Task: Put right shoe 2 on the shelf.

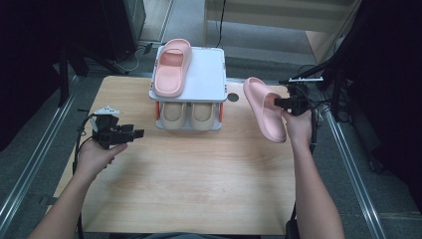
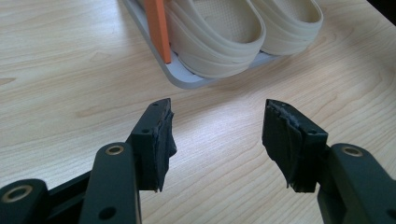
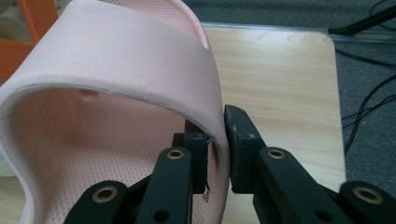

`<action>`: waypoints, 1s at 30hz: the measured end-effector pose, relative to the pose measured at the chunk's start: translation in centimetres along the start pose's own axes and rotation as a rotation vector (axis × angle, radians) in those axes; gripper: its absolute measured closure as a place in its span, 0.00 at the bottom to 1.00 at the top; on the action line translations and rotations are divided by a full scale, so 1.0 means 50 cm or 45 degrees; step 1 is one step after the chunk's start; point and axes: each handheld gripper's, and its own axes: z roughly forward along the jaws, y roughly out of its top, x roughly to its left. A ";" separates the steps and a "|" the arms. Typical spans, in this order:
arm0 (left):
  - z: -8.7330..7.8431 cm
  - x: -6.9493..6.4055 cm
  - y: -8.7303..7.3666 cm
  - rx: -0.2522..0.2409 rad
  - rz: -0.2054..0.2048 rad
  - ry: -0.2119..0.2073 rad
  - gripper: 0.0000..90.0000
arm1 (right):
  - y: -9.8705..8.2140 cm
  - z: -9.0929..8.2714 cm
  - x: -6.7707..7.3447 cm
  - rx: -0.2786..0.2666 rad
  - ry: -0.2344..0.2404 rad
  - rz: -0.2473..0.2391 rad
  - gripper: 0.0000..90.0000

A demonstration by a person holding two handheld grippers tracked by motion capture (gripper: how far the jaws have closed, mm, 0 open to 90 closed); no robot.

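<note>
A pink slipper (image 1: 263,108) hangs tilted above the table's right side, its strap (image 3: 140,60) pinched by my right gripper (image 1: 281,103), which is shut on it. In the right gripper view one jaw sits inside the strap and the other outside. A second pink slipper (image 1: 171,67) lies on the top shelf of a small white rack (image 1: 206,74). Two beige slippers (image 1: 188,115) sit on the rack's lower shelf, also seen close as beige slippers (image 2: 233,32). My left gripper (image 1: 130,133) hovers over the table left of the rack, open and with nothing between its jaws (image 2: 217,140).
The wooden table (image 1: 199,189) has bare room in front of the rack. Orange posts (image 2: 158,28) hold the rack's shelves. Cables and dark stands crowd the floor at the right, past the table's edge.
</note>
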 end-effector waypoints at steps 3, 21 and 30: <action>0.001 -0.002 0.001 -0.003 0.002 0.005 0.48 | 0.022 -0.012 0.004 -0.003 -0.010 -0.007 0.90; 0.006 -0.005 0.006 0.005 0.014 -0.003 0.48 | 0.179 -0.051 0.109 -0.028 -0.014 -0.070 0.90; 0.009 -0.008 0.008 0.010 0.028 -0.018 0.48 | 0.248 0.020 0.238 0.011 -0.018 -0.160 0.89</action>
